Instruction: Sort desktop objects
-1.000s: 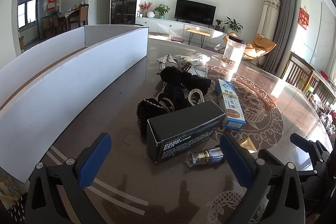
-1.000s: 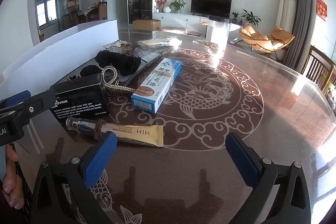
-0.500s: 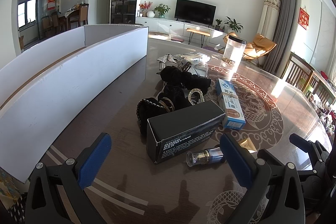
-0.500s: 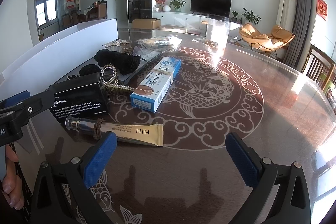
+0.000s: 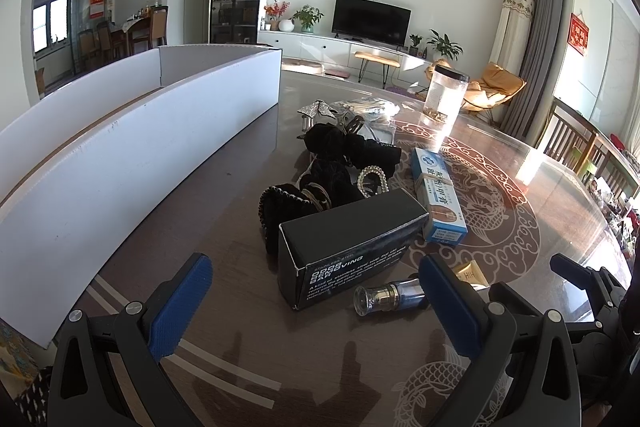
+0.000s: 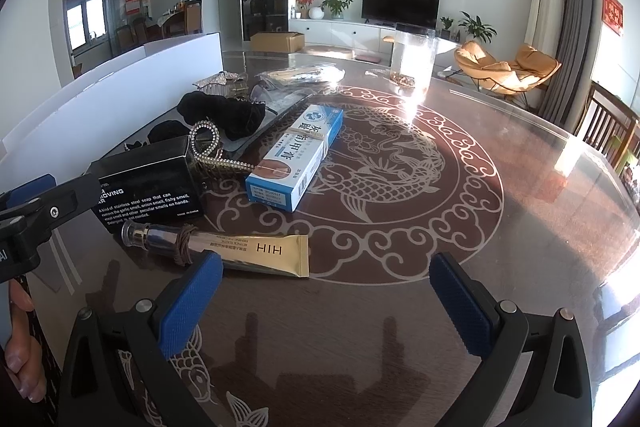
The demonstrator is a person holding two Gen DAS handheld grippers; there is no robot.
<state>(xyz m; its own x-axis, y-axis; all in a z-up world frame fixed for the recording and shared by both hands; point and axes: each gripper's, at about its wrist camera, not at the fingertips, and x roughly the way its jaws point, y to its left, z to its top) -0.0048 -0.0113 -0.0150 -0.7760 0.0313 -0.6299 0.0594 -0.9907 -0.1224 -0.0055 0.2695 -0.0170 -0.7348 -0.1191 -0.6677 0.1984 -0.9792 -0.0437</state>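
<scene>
Clutter sits mid-desk in the left wrist view: the black box (image 5: pixel 352 247) lies straight ahead of the left gripper (image 5: pixel 316 303), whose fingers (image 5: pixel 180 307) stand wide apart and hold nothing. The white tray (image 5: pixel 132 155) runs along the left, apparently where sorted things go. A sound start, I judge, is to straddle the box across its narrow sides and close squarely. Only this view shows the tray's inner channel and the black hair ties (image 5: pixel 332 155)

From the right wrist view, the right gripper (image 6: pixel 324 291) also gapes, empty, above the bare desk (image 6: pixel 400 307). It alone shows the gold tube (image 6: pixel 248 251) full length, just beside the box, and the blue carton (image 6: pixel 296 159) side-on
</scene>
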